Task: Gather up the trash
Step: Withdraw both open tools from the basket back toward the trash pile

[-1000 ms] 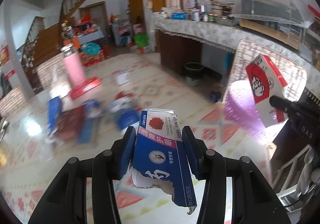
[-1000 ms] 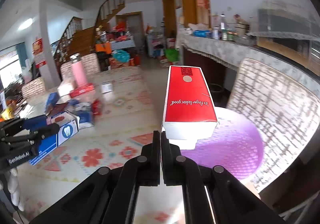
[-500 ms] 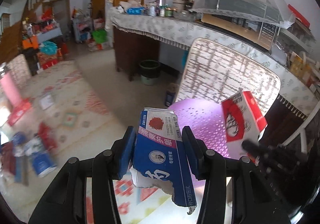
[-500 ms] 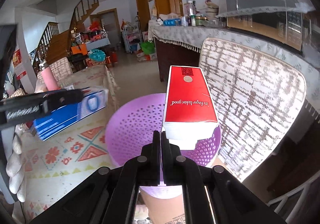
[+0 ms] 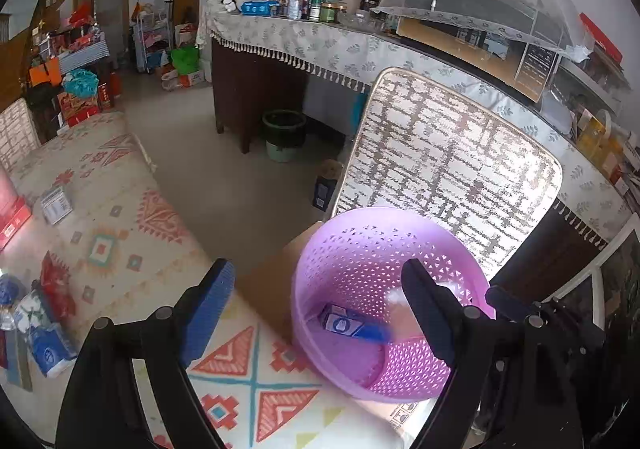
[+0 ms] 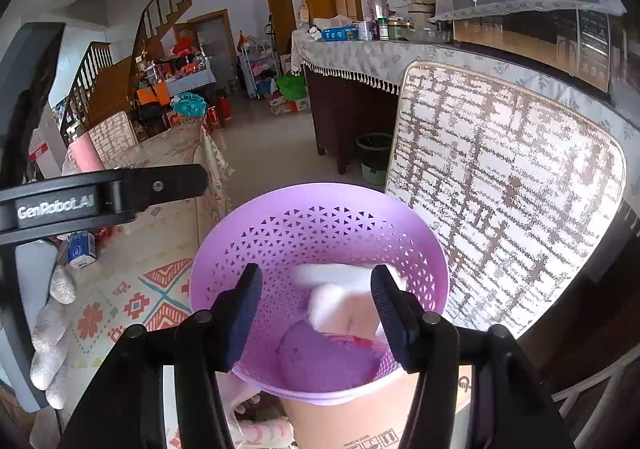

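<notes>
Both claws hang over the purple basket [image 5: 308, 269], jaws opening w/ nothing between them: left claw [image 5: 318, 285], right claw [image 6: 316, 289]. A sec ago left gripped a blue box [image 5: 344, 323], right a red-and-white box [image 6: 340, 289]; both now dropping, blurred, inside the basket. Further off, more wrappers [image 5: 44, 313] lie on the patterned bench cloth [image 5: 120, 217], so pickup is prob only partly done.

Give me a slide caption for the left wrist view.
Left hand-held gripper opening above the perforated purple plastic basket, a blue-and-white cardboard box lying inside.
</notes>
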{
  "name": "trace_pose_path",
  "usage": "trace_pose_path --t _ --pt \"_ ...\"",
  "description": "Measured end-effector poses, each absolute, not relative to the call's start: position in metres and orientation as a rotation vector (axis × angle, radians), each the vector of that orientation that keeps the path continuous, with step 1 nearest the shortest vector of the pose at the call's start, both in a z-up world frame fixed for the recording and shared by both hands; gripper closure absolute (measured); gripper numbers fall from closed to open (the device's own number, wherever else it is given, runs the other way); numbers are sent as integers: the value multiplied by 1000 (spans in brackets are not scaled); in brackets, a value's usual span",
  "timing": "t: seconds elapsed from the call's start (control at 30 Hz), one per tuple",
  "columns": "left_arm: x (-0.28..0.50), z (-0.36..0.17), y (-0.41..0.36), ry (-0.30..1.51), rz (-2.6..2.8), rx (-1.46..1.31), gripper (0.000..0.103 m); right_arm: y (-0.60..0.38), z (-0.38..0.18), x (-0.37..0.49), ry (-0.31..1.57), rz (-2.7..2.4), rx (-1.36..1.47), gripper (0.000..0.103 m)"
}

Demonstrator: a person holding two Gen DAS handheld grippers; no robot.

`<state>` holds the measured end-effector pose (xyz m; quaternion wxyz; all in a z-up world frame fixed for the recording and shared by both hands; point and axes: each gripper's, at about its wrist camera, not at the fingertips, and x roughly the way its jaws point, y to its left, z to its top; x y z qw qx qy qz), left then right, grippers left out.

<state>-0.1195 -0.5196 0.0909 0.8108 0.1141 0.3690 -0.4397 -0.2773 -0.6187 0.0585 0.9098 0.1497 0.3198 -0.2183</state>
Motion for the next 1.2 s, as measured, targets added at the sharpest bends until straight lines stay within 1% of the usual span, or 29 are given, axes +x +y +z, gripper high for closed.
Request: trace_pose_path --t 0.17,0.37,0.5,0.63,0.83,0.93,1.2 --pt "-122 95 -497 774 -899 245 18 -608 64 -274 658 -441 304 42" --pt "-132 105 -461 714 -848 274 18 -586 68 -269 660 -417 291 42" --pt "-136 110 -429 685 -817 281 18 -565 72 -263 658 -392 280 42" --pt "-133 114 -396 667 -768 275 18 -536 75 -253 655 -352 261 40" --pt "-122 113 -342 668 -694 253 18 -492 76 -235 662 -280 230 39" --pt "-115 111 -314 672 -653 239 18 -473 76 -225 671 -249 213 35" --pt "-87 97 -249 709 -538 189 18 -429 75 -204 698 -182 164 34"
